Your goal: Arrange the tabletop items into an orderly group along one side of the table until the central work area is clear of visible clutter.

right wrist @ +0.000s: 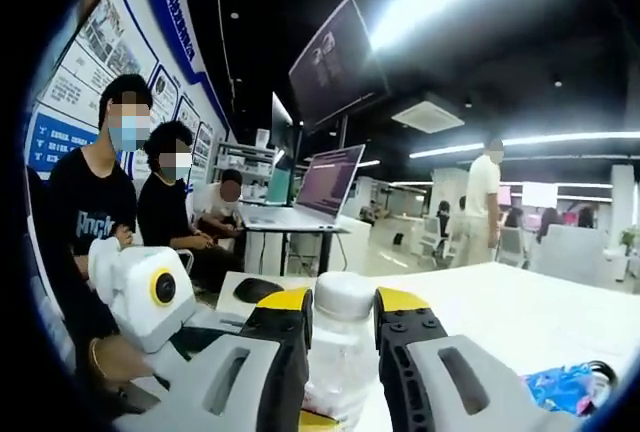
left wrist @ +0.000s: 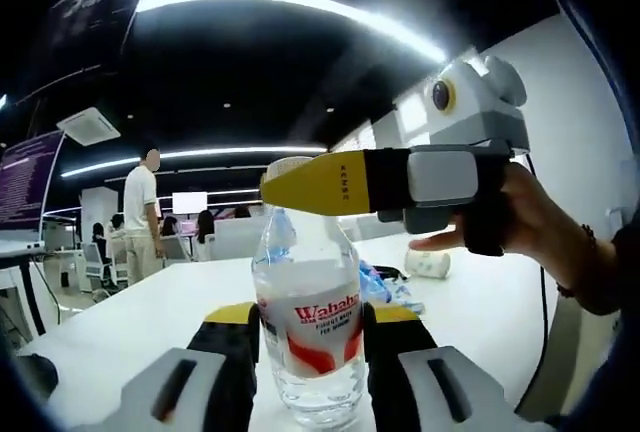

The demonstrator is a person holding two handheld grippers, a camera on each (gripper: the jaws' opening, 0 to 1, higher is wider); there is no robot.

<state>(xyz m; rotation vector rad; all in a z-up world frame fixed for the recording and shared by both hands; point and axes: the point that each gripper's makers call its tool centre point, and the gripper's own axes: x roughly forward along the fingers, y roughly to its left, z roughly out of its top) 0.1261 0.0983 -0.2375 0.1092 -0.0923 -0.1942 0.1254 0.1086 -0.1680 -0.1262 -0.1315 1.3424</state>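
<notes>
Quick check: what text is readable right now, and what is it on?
"Wahaha": red brand on the water bottle label; the smaller print beneath is too small to read.
"Rock", partly hidden: seated person's black shirt.
Wall posters, hanging screens, the laptop and print on the right tongs: illegible.

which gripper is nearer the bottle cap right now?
Right. The right gripper has its jaws on either side of the white cap at the top of the water bottle. The left gripper brackets the bottle's body lower down, at the label.

Clear bottle (left wrist: 308, 327), red-and-white label (white cap), yellow-tipped grey tongs (left wrist: 308, 337)
</notes>
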